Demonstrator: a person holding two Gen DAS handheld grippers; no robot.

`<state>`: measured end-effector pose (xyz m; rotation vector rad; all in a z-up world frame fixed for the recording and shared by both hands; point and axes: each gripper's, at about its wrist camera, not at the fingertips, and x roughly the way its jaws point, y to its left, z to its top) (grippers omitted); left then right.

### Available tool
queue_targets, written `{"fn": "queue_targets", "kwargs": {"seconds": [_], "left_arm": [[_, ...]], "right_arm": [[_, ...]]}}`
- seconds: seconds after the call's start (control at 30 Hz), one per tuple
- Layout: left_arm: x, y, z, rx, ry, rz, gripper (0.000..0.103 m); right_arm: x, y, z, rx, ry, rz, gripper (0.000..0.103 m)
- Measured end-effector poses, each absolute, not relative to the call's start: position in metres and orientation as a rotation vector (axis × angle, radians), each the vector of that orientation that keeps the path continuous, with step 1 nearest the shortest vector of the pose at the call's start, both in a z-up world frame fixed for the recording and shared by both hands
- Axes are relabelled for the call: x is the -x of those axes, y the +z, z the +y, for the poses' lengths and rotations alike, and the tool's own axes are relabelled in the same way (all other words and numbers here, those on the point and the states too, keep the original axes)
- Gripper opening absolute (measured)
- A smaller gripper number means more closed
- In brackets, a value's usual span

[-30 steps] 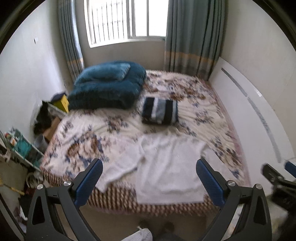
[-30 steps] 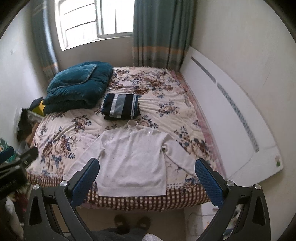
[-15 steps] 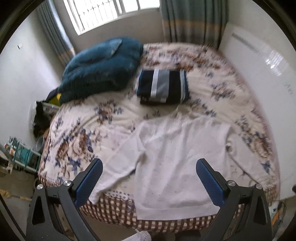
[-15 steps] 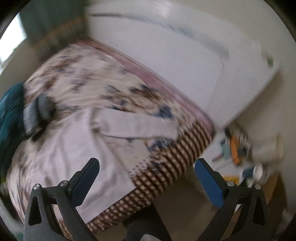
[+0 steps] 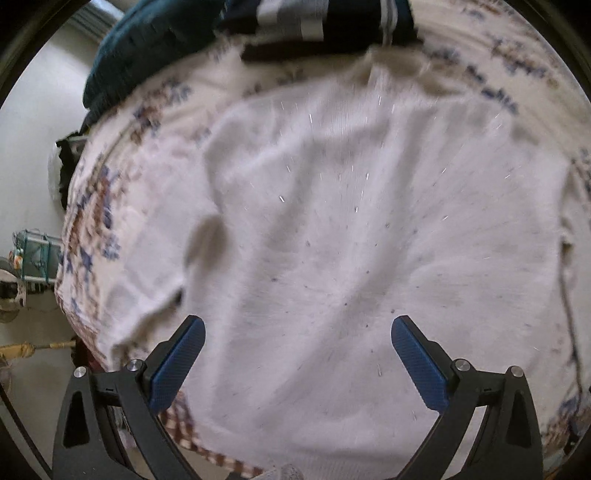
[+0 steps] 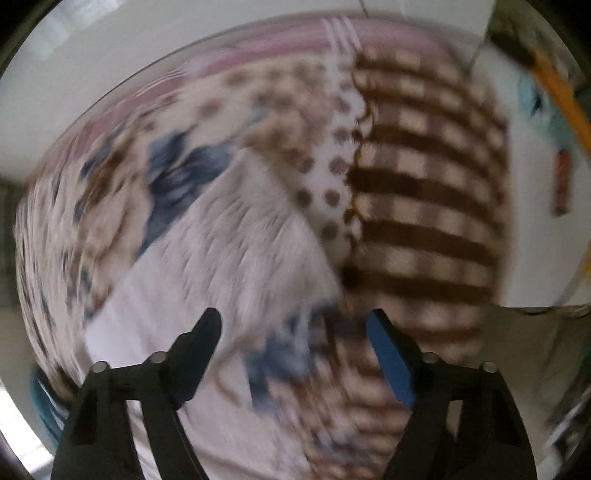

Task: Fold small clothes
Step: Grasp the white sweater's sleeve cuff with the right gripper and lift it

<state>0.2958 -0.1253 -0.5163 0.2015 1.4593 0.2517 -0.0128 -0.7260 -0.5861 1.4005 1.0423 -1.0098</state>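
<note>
No legible text, label, brand, number or sign appears in either view; both views are blurred by motion

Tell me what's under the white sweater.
The white sweater lies spread on the floral bedspread, which shows all round it; its hem hangs over the checked edge. Whatever lies directly beneath the sweater is covered.

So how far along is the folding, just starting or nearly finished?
One piece looks done: a striped garment lies folded at the far side. The white sweater is spread flat and unfolded on the floral bed. Both the left gripper and the right gripper are open, holding nothing, the right near a sleeve. All the sweater's folds remain.
</note>
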Motion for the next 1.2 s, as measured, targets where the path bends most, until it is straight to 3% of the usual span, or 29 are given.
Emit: {"fn": "queue_targets", "kwargs": {"seconds": [0.07,0.13,0.17,0.33,0.43,0.47,0.53,0.57,0.63,0.67,0.7,0.73,1.03,1.2], "left_arm": [[-0.300,-0.533,-0.127,-0.201,0.253,1.482,0.103],[-0.300,-0.549,-0.128,-0.202,0.240,1.490,0.103],[-0.302,-0.552,-0.130,-0.203,0.235,1.491,0.103],[-0.302,-0.569,-0.132,-0.220,0.202,1.496,0.103],[-0.305,-0.572,-0.131,-0.214,0.190,1.490,0.103],[-0.306,-0.572,-0.130,-0.205,0.187,1.489,0.103],[-0.309,-0.574,-0.126,-0.189,0.182,1.488,0.103],[-0.310,-0.574,-0.125,-0.185,0.180,1.488,0.103],[-0.312,-0.577,-0.123,-0.184,0.181,1.488,0.103],[-0.313,-0.578,-0.122,-0.181,0.180,1.487,0.103],[-0.314,-0.578,-0.120,-0.177,0.179,1.486,0.103],[-0.314,-0.578,-0.119,-0.175,0.180,1.484,0.103],[-0.314,-0.573,-0.098,-0.149,0.157,1.452,0.103],[-0.316,-0.565,-0.081,-0.129,0.170,1.428,0.103]], "right_arm": [[0.016,-0.606,-0.731,-1.457,-1.048,0.965,0.063],[0.017,-0.608,-0.732,-1.455,-1.091,0.883,0.034],[0.019,-0.605,-0.731,-1.442,-1.104,0.849,0.011],[0.023,-0.574,-0.735,-1.351,-1.132,0.766,0.010],[0.013,-0.579,-0.745,-1.354,-1.077,0.813,0.012],[0.008,-0.583,-0.749,-1.366,-1.053,0.831,0.015],[-0.002,-0.597,-0.753,-1.406,-0.991,0.872,0.034],[-0.004,-0.601,-0.754,-1.429,-0.964,0.869,0.049],[-0.005,-0.614,-0.750,-1.484,-0.941,0.838,0.050],[-0.005,-0.616,-0.748,-1.491,-0.957,0.819,0.048],[-0.004,-0.615,-0.747,-1.496,-0.988,0.781,0.022],[-0.001,-0.613,-0.746,-1.491,-1.027,0.768,0.009],[-0.014,-0.551,-0.775,-1.329,-1.101,0.748,0.009],[-0.062,-0.494,-0.755,-1.169,-0.986,0.764,0.009]]}}
